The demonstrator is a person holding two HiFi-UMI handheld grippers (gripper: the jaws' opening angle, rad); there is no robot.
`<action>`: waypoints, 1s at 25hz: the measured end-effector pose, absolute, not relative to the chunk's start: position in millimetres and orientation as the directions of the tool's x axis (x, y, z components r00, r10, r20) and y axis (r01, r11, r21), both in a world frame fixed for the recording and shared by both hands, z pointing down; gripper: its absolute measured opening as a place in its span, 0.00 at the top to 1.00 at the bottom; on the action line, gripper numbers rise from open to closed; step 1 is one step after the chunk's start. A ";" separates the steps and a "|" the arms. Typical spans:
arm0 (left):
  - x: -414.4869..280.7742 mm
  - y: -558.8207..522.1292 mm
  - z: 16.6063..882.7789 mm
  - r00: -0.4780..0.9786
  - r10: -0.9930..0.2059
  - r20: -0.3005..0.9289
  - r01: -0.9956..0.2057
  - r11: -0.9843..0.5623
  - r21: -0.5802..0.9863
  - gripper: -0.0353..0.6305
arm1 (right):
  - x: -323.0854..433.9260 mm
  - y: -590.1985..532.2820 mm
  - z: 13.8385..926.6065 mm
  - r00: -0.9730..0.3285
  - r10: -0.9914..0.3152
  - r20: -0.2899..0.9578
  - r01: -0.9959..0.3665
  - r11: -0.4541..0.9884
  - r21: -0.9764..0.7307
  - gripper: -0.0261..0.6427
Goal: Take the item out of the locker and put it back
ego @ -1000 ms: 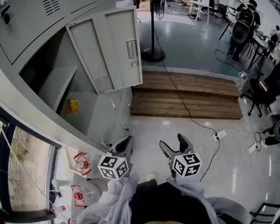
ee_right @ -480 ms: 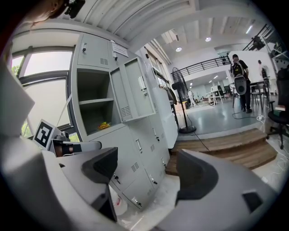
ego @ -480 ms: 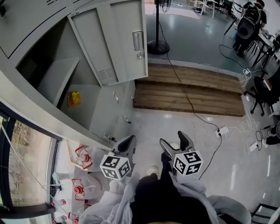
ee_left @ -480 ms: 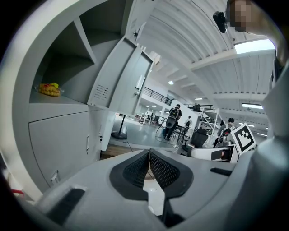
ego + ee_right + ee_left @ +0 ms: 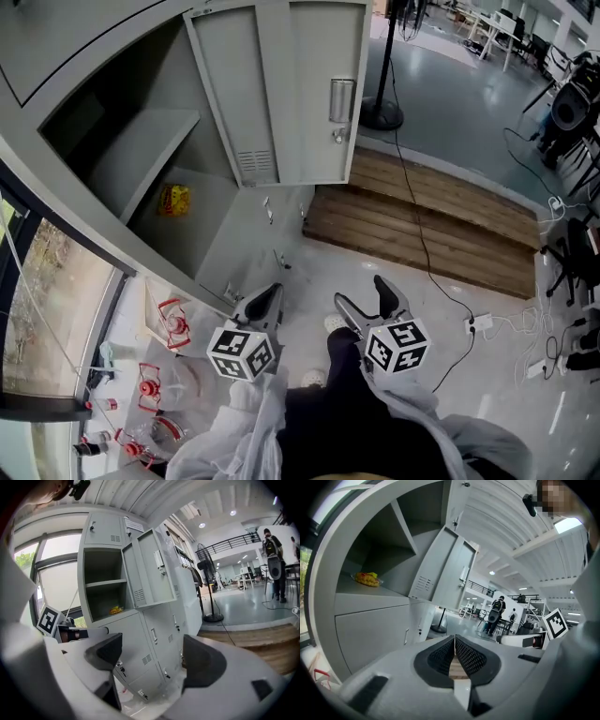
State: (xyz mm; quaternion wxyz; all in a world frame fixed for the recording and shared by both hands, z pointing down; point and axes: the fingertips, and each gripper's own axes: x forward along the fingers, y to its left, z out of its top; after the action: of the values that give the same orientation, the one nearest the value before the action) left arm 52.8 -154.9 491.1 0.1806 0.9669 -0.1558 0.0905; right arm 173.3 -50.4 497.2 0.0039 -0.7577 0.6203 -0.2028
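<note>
A yellow packet (image 5: 174, 199) lies on the floor of the open locker compartment, under its inner shelf (image 5: 141, 155). It also shows as the yellow packet (image 5: 367, 578) in the left gripper view and the packet (image 5: 116, 609) in the right gripper view. The locker door (image 5: 291, 94) stands swung wide open. My left gripper (image 5: 265, 305) is shut and empty, held low in front of the locker; its pads (image 5: 466, 656) meet. My right gripper (image 5: 360, 292) hangs beside it, open, with nothing between its fingers (image 5: 199, 660). Both are well short of the packet.
A fan stand (image 5: 382, 112) rises behind the door. A wooden platform (image 5: 431, 234) with a black cable across it lies to the right. A power strip (image 5: 481, 323) sits on the floor. Red-and-white objects (image 5: 173, 323) lie by the window at the left.
The view has swung, so the locker and its door now sit further right and closer. Both grippers keep their places in front of me; their jaws have not changed.
</note>
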 end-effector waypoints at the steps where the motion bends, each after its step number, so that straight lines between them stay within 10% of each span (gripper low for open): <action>1: 57.1 -161.5 489.6 0.928 -0.291 0.233 -0.356 -0.878 0.320 0.93 | 179.8 -60.3 496.0 0.125 -0.945 0.304 -0.944 -0.207 -0.257 0.36; 25: 11.1 -234.4 469.7 0.564 -0.796 0.219 -0.818 -0.504 0.277 0.93 | 164.7 -228.2 482.8 -0.494 -0.827 0.267 -0.864 0.432 -0.259 0.36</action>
State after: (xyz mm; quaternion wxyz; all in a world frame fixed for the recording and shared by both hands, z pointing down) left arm 11.1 -234.4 469.7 0.1765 0.8665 -0.4658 0.0313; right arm 164.7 -228.2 482.8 -0.0498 -0.5005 0.8448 -0.1828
